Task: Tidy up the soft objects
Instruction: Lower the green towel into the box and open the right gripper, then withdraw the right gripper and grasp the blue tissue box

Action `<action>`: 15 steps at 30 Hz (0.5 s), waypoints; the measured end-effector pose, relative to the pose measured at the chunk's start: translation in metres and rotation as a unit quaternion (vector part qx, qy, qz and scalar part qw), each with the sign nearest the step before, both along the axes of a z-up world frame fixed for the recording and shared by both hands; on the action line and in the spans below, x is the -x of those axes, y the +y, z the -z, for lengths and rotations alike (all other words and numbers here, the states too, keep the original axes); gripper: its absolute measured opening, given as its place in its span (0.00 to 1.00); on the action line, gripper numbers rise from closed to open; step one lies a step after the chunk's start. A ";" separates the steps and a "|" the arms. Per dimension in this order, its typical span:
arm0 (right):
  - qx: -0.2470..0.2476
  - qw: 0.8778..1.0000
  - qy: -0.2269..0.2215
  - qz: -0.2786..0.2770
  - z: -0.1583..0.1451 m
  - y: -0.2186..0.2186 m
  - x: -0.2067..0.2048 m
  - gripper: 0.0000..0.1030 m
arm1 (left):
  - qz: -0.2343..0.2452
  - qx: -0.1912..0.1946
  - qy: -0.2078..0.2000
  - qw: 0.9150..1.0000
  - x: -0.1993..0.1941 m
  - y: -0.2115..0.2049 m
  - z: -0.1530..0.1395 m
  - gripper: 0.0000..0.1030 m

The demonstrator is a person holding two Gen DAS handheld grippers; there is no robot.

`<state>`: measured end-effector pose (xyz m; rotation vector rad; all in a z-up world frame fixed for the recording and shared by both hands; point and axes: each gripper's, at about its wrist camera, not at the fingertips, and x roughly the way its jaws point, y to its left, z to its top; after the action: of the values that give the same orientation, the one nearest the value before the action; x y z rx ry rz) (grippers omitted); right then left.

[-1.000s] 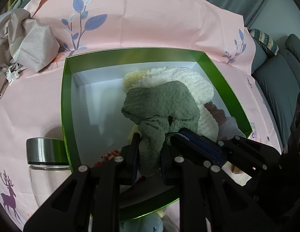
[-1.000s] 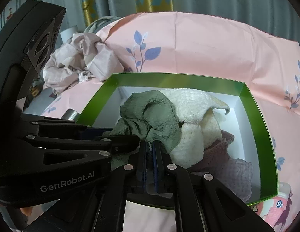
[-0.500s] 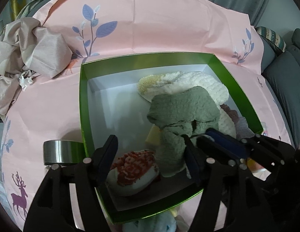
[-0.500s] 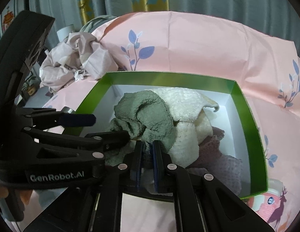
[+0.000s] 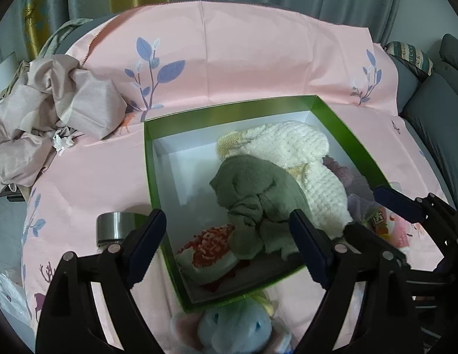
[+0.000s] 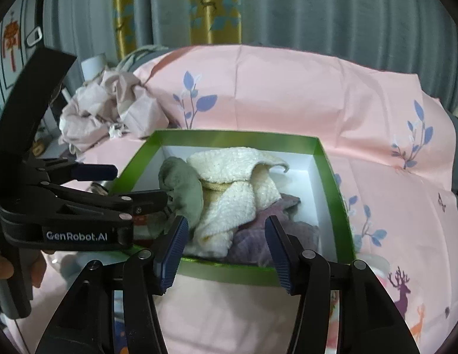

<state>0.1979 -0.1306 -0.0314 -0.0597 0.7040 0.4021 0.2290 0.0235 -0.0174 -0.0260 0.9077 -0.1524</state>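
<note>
Both hand-held grippers, left [image 5: 229, 244] and right [image 6: 226, 249], hang spread and empty. Green towel [image 5: 258, 200], cream towel [image 5: 302, 159], mauve cloth [image 6: 270, 233] and red-and-white plush [image 5: 207, 250] sit in the green box [image 5: 149, 159]. Only the left view shows the blue elephant plush [image 5: 238, 327] outside, probably next.
</note>
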 end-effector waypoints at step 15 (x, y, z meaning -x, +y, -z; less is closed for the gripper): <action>-0.055 0.998 0.014 -0.030 -0.002 -0.023 0.076 0.54 | -0.001 0.026 -0.063 0.998 0.088 0.004 -0.041 0.99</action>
<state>0.1214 -0.1536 -0.0290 0.0282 0.7086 0.4993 0.1412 0.0271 0.0240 -0.0644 0.7775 -0.1738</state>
